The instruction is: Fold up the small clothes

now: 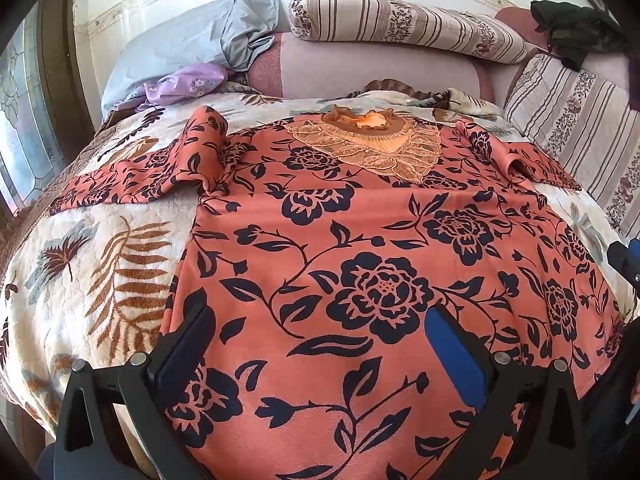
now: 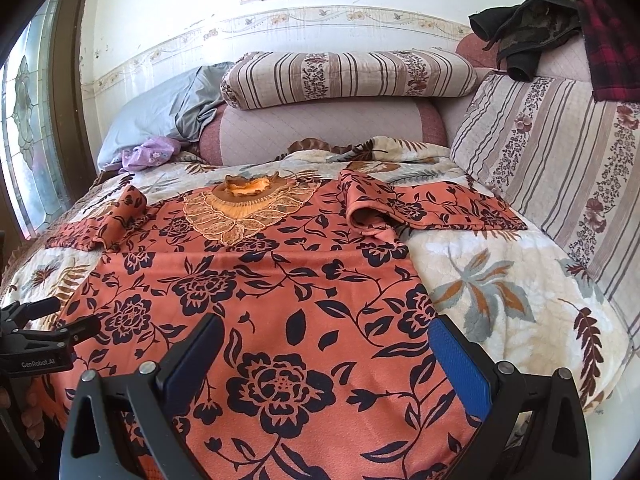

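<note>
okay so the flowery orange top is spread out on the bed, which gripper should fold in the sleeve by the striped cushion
Right gripper. That sleeve lies on its side of the top, beside the striped cushion; the left gripper hovers open nearer the opposite sleeve.

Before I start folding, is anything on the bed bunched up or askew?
Yes. The floral top lies mostly flat, but both sleeves are bunched at the shoulders: the right sleeve has a raised, rolled fold, and the left sleeve is humped and twisted near the armpit. Both grippers are open above the hem.
</note>
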Motion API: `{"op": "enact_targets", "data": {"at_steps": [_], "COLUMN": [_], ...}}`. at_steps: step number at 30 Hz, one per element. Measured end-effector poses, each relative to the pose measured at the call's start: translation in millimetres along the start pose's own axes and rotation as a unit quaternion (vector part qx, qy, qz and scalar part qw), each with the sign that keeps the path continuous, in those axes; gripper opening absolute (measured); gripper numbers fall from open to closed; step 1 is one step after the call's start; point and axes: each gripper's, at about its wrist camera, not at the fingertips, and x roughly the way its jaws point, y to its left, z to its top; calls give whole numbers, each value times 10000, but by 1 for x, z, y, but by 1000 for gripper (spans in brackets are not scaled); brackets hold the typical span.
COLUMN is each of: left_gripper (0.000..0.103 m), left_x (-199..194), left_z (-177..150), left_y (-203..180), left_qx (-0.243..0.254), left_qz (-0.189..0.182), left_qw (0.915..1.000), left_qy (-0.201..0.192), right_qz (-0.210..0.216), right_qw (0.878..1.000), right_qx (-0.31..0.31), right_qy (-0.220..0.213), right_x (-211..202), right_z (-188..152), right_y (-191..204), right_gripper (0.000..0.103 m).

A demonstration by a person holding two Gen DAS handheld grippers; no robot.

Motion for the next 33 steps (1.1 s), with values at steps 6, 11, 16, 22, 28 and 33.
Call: {"op": "enact_targets", "data": {"at_steps": [6, 11, 16, 22, 28, 33], "left_gripper": [103, 103, 103, 103, 103, 103], "left_x": [1, 0, 0, 1, 0, 0], "left_z": [0, -1, -2, -1, 0, -1], "left_y": [-1, -2, -3, -3, -1, -2], "left_qx": [38, 56, 85, 87, 41, 69], "left_qz": [3, -10, -27, -25, -26, -14], "left_qw": [10000, 10000, 10000, 10000, 10000, 10000], "left_qy": [-14, -25, -28, -17, -33, -31], "right_qz": [9, 8, 9, 8, 11, 9], "right_qw": [10000, 10000, 10000, 10000, 10000, 10000], "right_qx": [-38, -32, -69, -81, -53, -44], "right_qy": [-20, -19, -5, 6, -14, -27], "right_x": [-1, -2, -1, 1, 0, -1], "right_z": [-1, -1, -2, -2, -1, -1], "right_y": [1, 0, 2, 2, 1, 1], "right_gripper": [103, 103, 103, 103, 103, 103]}}
